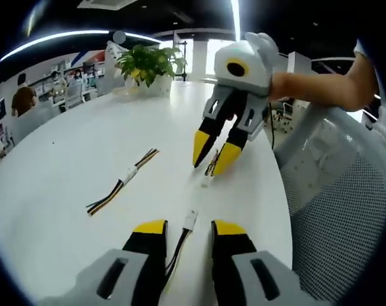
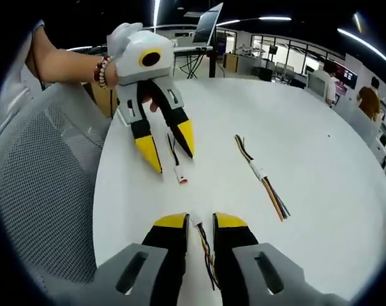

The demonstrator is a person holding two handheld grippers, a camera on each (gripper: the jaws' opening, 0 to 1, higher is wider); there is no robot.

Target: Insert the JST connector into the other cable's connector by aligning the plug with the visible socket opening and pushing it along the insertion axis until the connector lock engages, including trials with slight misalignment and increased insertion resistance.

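Two loose cables on the table [image 1: 65, 178], lying end to end near its edge by the mesh chair [image 1: 346, 191]: one cable [image 1: 187, 229] between the left gripper's jaws, the other cable [image 1: 210, 171] beyond. Mated cable pair [image 1: 122, 182] toward the middle. Potted plant [image 1: 148, 67] at the far edge.

table [image 1: 65, 185] smooth semi-gloss white; chair back [image 1: 352, 210] open grey mesh fabric; gripper shells [image 2: 145, 57] matt white plastic, fingertips [image 2: 148, 153] glossy yellow; cable [image 2: 263, 178] plastic-sheathed

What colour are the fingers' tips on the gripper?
Yellow tips on black fingers, clearest in the left gripper view.
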